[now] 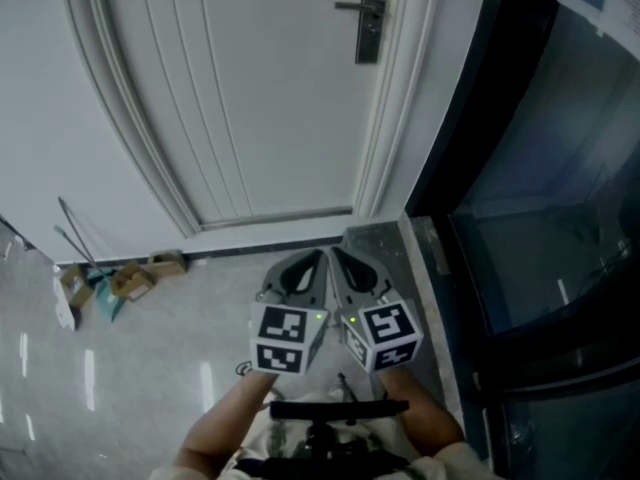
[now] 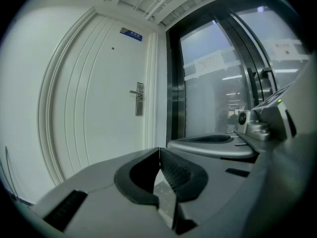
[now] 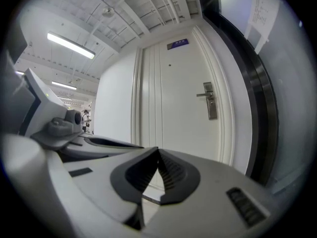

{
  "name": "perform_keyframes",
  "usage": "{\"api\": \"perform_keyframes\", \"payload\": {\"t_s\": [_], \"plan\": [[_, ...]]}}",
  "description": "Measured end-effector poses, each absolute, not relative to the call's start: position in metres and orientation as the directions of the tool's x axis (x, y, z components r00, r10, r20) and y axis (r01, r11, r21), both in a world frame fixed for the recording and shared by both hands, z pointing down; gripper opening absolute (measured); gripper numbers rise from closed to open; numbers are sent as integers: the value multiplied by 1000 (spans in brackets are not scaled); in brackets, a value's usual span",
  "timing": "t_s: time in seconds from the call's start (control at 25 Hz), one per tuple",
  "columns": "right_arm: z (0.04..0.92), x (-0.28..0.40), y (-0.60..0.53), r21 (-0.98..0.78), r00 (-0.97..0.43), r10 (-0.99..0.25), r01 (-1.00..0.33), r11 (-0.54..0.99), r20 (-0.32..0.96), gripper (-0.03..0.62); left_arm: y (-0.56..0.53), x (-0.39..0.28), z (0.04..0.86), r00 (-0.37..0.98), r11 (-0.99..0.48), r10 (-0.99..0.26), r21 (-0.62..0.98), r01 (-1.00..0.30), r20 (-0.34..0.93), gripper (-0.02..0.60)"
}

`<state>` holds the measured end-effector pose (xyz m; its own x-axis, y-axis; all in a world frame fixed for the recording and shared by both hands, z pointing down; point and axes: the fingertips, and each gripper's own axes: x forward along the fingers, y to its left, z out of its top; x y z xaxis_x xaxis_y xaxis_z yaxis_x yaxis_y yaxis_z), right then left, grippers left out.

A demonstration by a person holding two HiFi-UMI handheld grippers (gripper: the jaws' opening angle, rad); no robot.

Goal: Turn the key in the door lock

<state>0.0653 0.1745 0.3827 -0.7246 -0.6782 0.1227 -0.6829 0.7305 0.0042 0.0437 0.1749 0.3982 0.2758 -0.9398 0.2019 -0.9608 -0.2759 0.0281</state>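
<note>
A white door (image 1: 250, 98) stands ahead, with a metal lock plate and lever handle (image 1: 372, 13) at its right edge. The same plate shows in the left gripper view (image 2: 139, 98) and the right gripper view (image 3: 210, 100). I cannot make out a key from this distance. Both grippers hang side by side, low and well short of the door. My left gripper (image 1: 318, 258) (image 2: 159, 150) is shut with nothing between its pads. My right gripper (image 1: 338, 256) (image 3: 158, 150) is shut and empty too. Each shows in the other's view, the right gripper (image 2: 213, 145) and the left gripper (image 3: 99, 143).
A dark glass partition (image 1: 540, 168) runs along the right of the doorway. Cardboard scraps and thin rods (image 1: 120, 283) lie on the shiny floor at the left, near the wall. A small blue sign (image 2: 131, 34) sits high on the door. The person's forearms (image 1: 230, 423) hold the grippers.
</note>
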Motion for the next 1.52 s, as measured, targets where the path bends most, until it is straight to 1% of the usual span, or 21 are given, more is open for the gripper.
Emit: {"api": "perform_keyframes", "payload": {"t_s": [0.44,0.84,1.12,1.52], "plan": [[375,112,163,1,-721,-685,-689,725,103,9,162,89,391,264,-270,-943,-5,-963,203,17],[373,119,147,-14,-713,-695,-699,715,94,9,146,98,393,272,-280,-939,-8,-960,211,17],[378,106,111,16,-685,-721,-724,690,107,9,109,84,397,300,-308,-931,-8,-951,208,17],[375,47,35,43,-635,-763,-765,643,121,9,29,22,393,345,-350,-920,9,-937,189,17]]}}
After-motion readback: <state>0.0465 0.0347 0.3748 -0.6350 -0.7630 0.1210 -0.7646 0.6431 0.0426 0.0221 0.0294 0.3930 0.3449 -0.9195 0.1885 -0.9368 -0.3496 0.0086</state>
